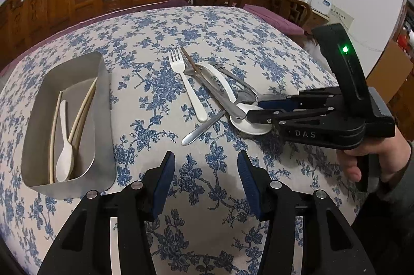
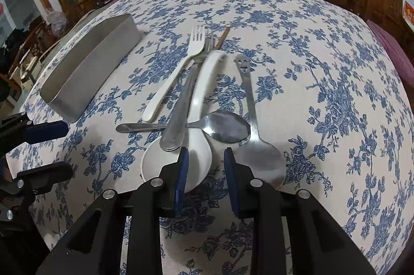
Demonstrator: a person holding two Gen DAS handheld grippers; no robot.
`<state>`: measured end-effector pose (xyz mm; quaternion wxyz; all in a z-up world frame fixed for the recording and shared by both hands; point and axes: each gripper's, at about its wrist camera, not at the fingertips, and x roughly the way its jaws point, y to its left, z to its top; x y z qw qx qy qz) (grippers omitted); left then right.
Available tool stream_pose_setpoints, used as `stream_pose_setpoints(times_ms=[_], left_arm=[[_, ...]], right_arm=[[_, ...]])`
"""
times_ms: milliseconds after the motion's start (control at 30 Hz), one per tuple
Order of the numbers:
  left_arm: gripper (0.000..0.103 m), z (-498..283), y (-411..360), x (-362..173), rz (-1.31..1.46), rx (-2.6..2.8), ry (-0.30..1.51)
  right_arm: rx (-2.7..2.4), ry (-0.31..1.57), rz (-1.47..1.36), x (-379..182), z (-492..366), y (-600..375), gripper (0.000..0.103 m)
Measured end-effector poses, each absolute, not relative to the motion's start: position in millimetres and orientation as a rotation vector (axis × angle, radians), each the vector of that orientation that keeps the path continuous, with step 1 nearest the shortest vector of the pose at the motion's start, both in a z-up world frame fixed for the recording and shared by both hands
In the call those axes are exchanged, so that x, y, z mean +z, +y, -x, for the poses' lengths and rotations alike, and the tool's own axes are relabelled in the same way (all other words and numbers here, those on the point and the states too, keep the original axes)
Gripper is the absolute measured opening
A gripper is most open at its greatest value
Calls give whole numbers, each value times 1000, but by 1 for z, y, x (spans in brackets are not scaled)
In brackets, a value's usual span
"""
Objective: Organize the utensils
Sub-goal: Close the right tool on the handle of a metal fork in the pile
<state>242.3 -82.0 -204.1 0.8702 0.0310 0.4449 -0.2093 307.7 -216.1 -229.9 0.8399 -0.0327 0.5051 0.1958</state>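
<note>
Centrally on the floral tablecloth (image 2: 323, 63), a pile of utensils lies crossed: a white plastic fork (image 2: 178, 68), a metal fork (image 2: 183, 99) over a white ladle spoon (image 2: 199, 125), a steel spoon (image 2: 225, 130) and a smiley-handled spoon (image 2: 252, 120). Left of the pile, a steel tray (image 1: 103, 104) contains chopsticks (image 1: 82, 107) and a pale spoon (image 1: 64, 145). Both the right gripper (image 2: 205, 161), at the ladle bowl, and the left gripper (image 1: 205, 161) are spread and hold nothing.
</note>
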Motion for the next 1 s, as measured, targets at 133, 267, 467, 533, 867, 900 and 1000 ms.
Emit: stream_pose_setpoints(times_ms=[133, 267, 467, 533, 867, 900, 1000], left_arm=[[48, -250, -84, -204, -45, -438, 951], [48, -259, -83, -207, -40, -421, 973], [48, -274, -88, -203, -77, -393, 956], [48, -277, -88, -202, -75, -391, 950], [48, -275, -81, -211, -49, -394, 951], [48, -274, -81, -211, -49, -396, 952], [48, -274, -80, -212, -45, -396, 951]], right_arm=[[405, 1062, 68, -229, -309, -219, 30], [392, 1044, 25, -224, -316, -227, 30], [454, 970, -19, -208, -315, -218, 30], [479, 974, -15, -208, -314, -211, 30], [449, 994, 102, -223, -312, -182, 29], [450, 992, 100, -224, -312, -181, 29], [461, 996, 86, -224, -311, -181, 23]])
